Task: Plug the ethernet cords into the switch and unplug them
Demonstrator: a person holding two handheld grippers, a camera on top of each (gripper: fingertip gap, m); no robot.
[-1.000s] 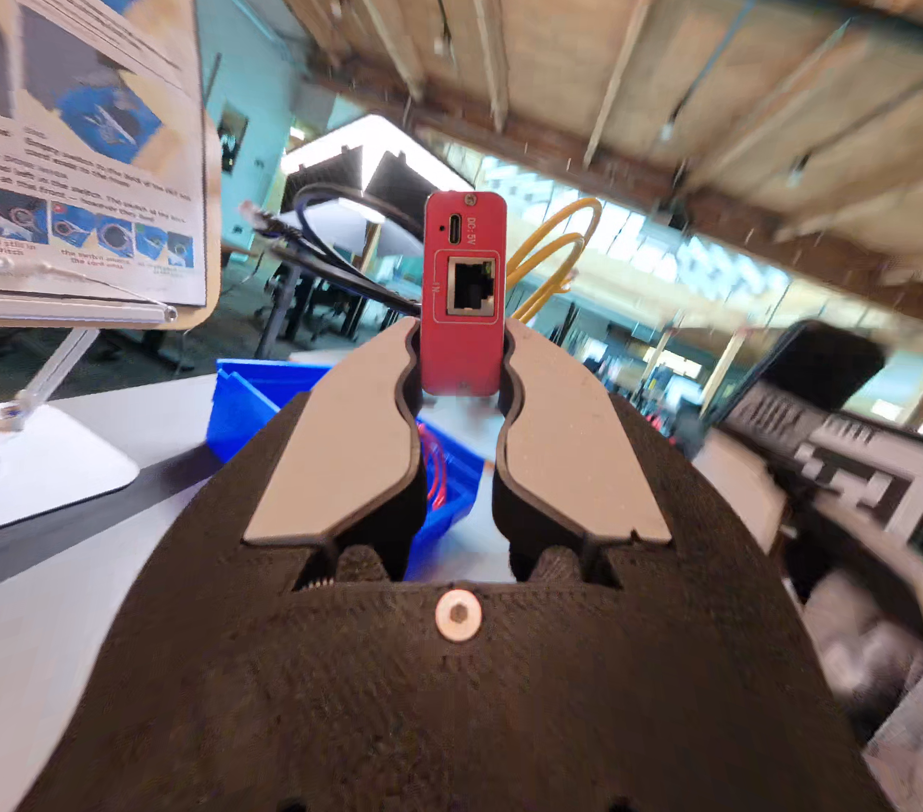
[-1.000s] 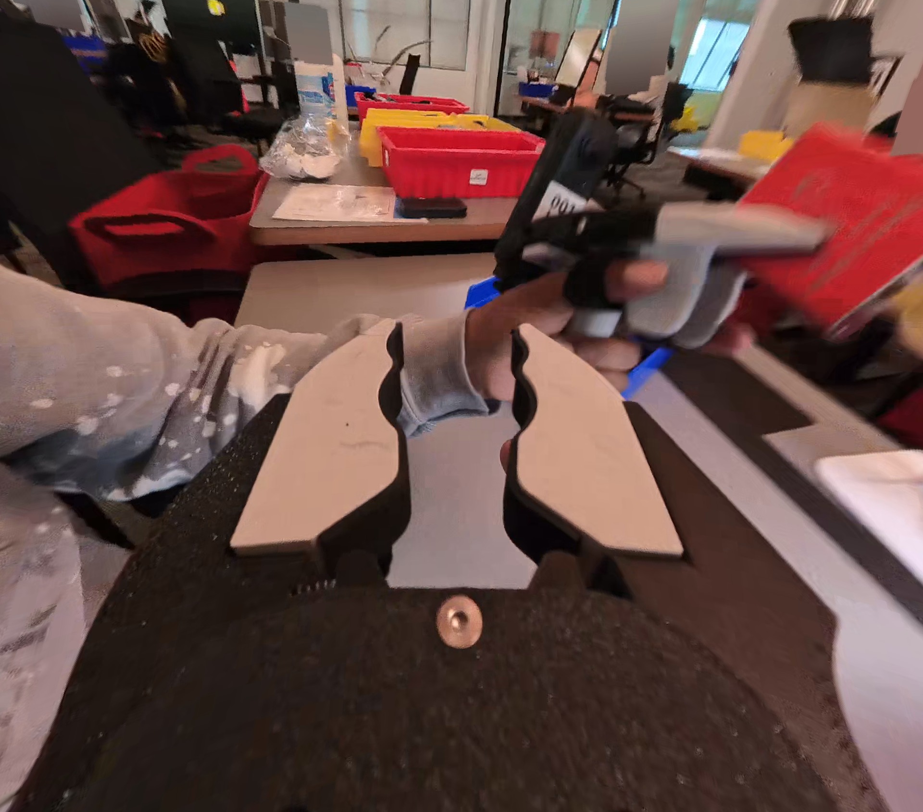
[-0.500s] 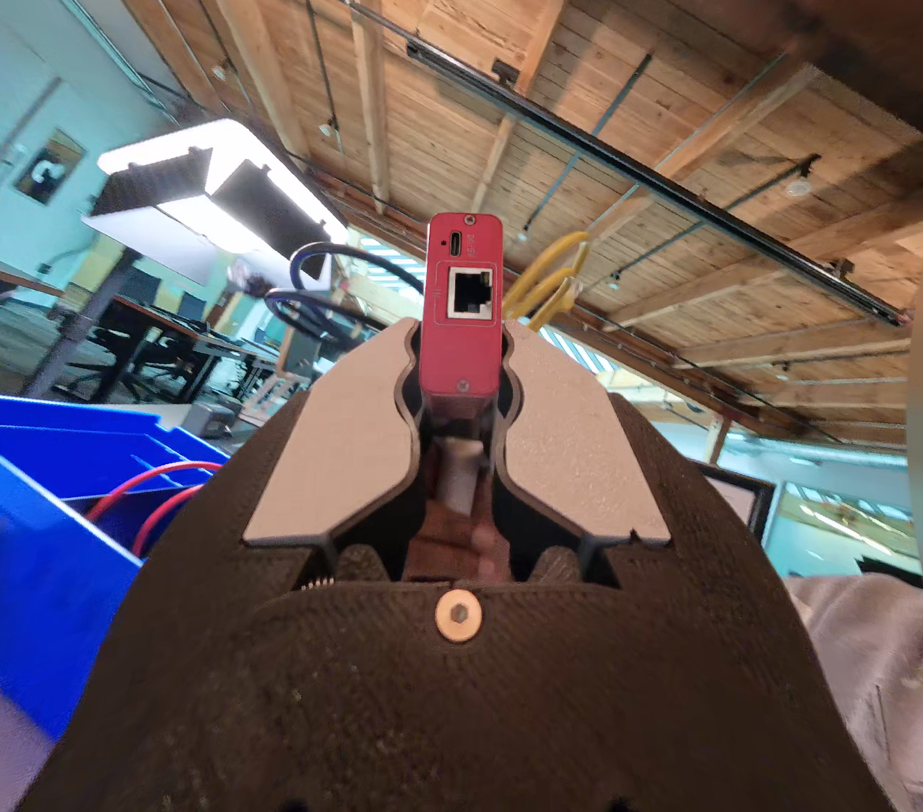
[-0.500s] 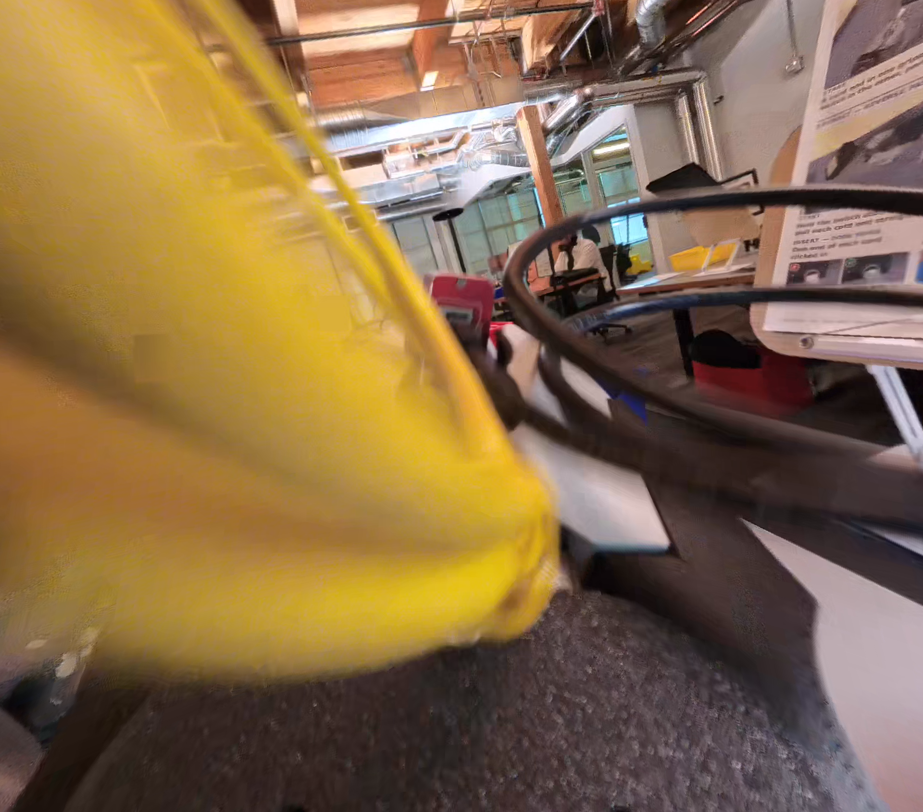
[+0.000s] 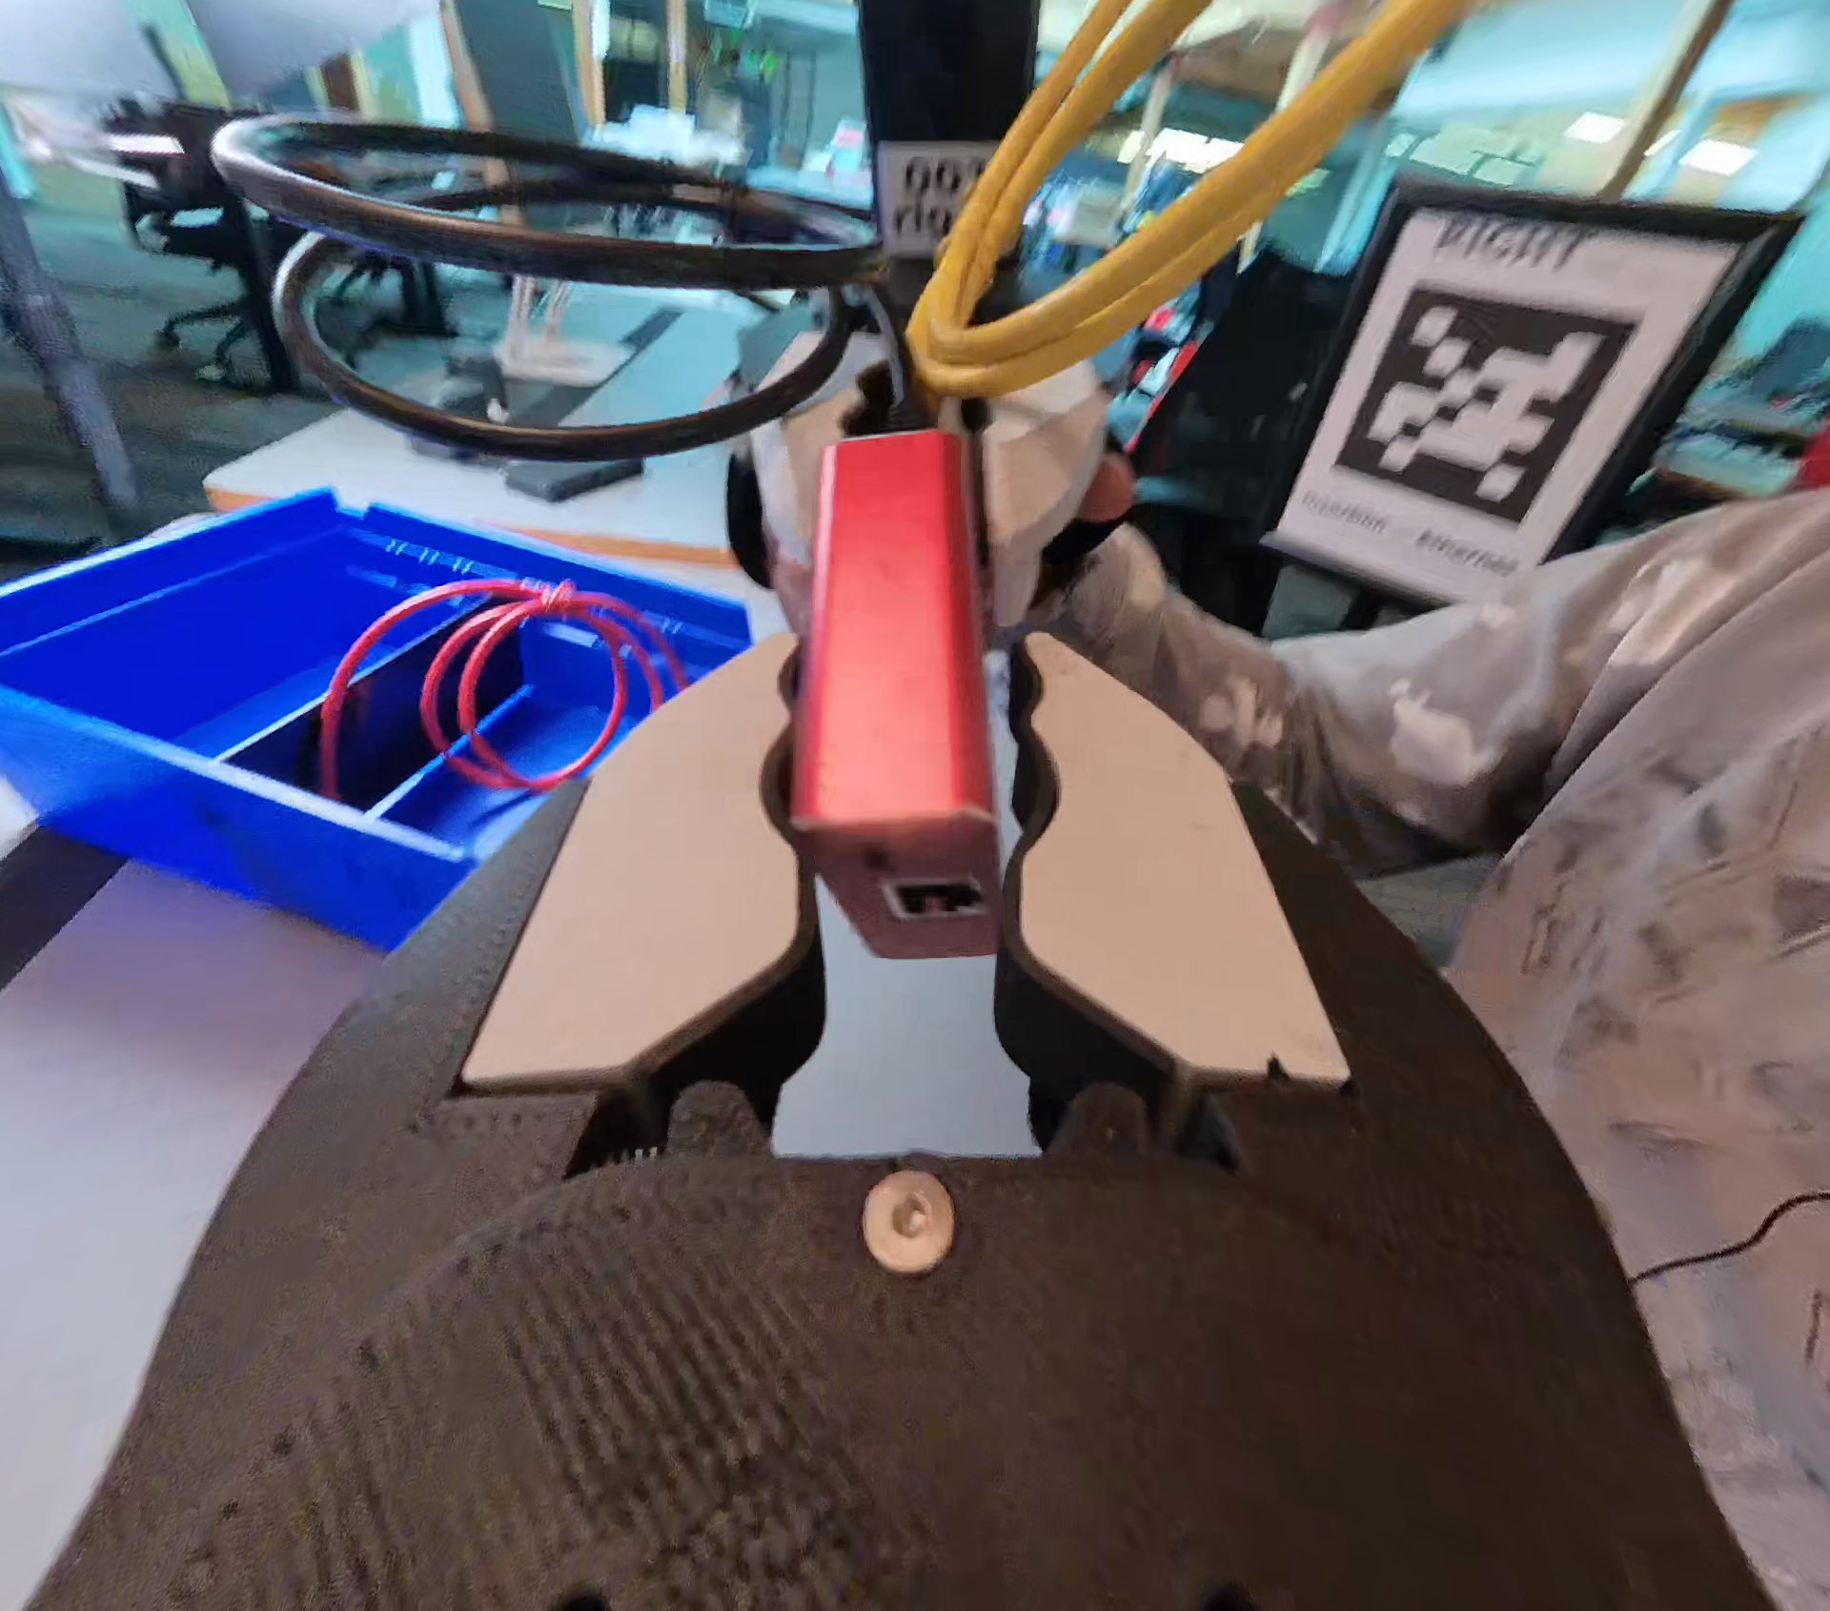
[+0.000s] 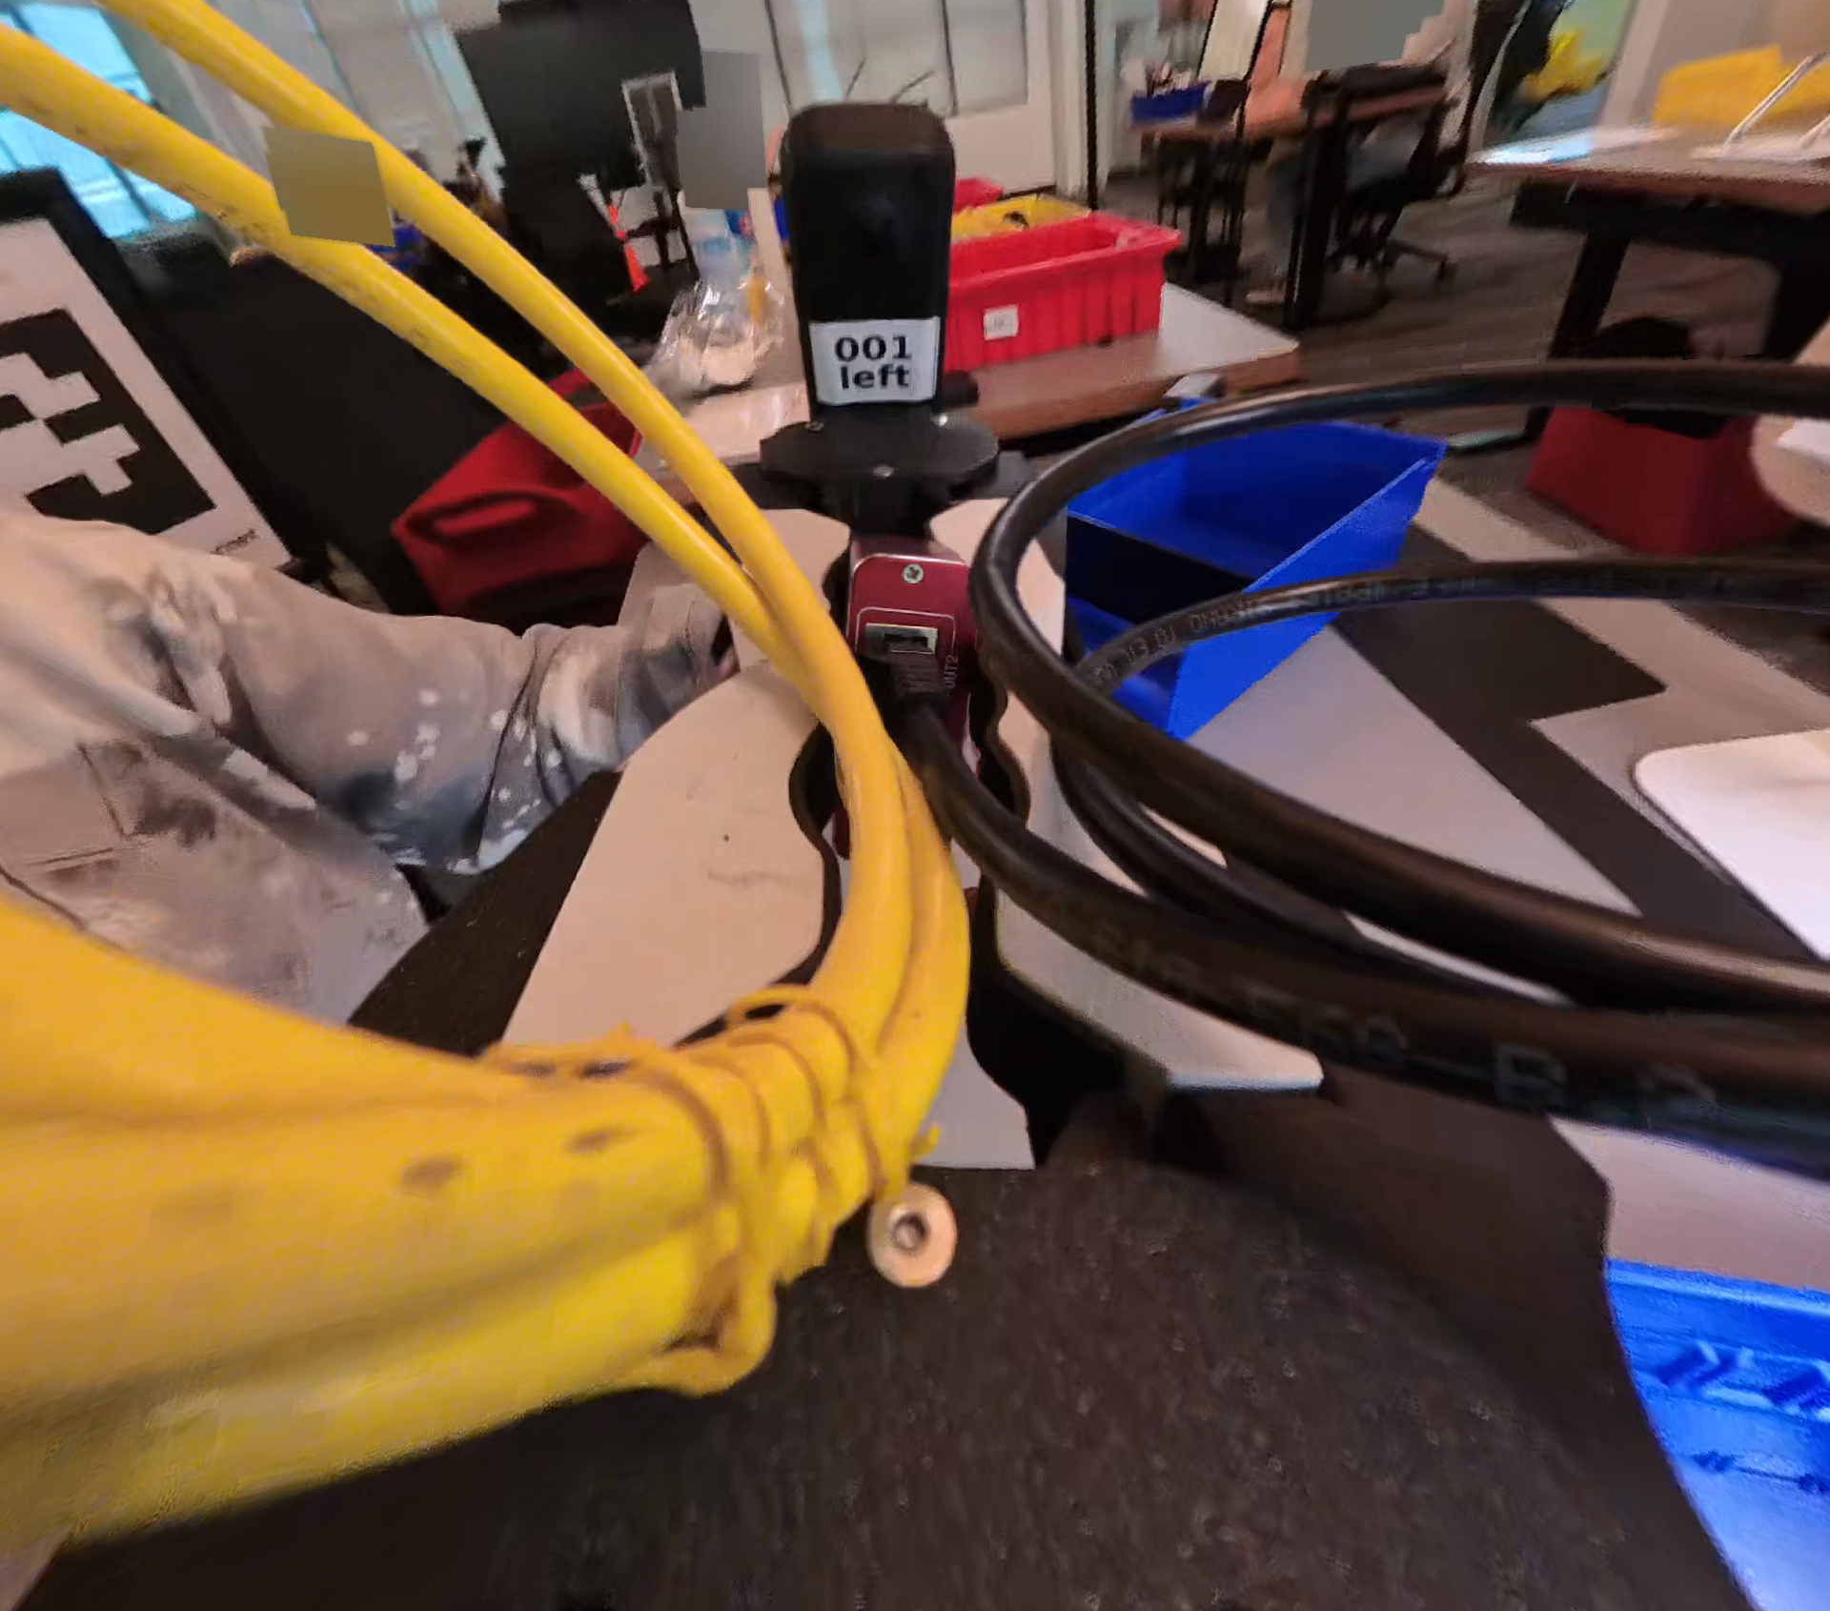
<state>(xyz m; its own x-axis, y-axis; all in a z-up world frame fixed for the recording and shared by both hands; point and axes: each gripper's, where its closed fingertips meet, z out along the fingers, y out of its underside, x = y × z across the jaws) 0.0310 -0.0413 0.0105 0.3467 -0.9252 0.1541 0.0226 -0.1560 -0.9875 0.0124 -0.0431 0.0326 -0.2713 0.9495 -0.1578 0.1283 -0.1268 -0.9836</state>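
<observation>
The red switch (image 5: 891, 672) lies lengthwise between the fingers of my left gripper (image 5: 906, 652), its near port end toward the camera. The jaws stand slightly wider than the switch, with a thin gap on the right side. My right gripper (image 6: 906, 732) faces it from the far side (image 5: 906, 474) and is shut on the switch's far end (image 6: 906, 583). A coiled yellow cord (image 5: 1188, 197) and a coiled black cord (image 5: 515, 246) come out of that end. A black plug (image 6: 906, 662) sits in a port. The yellow cord (image 6: 614, 375) and black cord (image 6: 1287, 821) hide much of the right fingers.
A blue divided bin (image 5: 198, 771) with a coiled red cord (image 5: 495, 672) stands on the grey table (image 5: 149, 1118) at the left. A framed marker board (image 5: 1485, 395) stands at the back right. The person's sleeve (image 5: 1584, 771) fills the right side. Red bins (image 6: 1060, 286) stand on a farther table.
My right gripper came up to the far end of the switch and shut on it. My left jaws have widened a little. The left view dropped from the ceiling to the table.
</observation>
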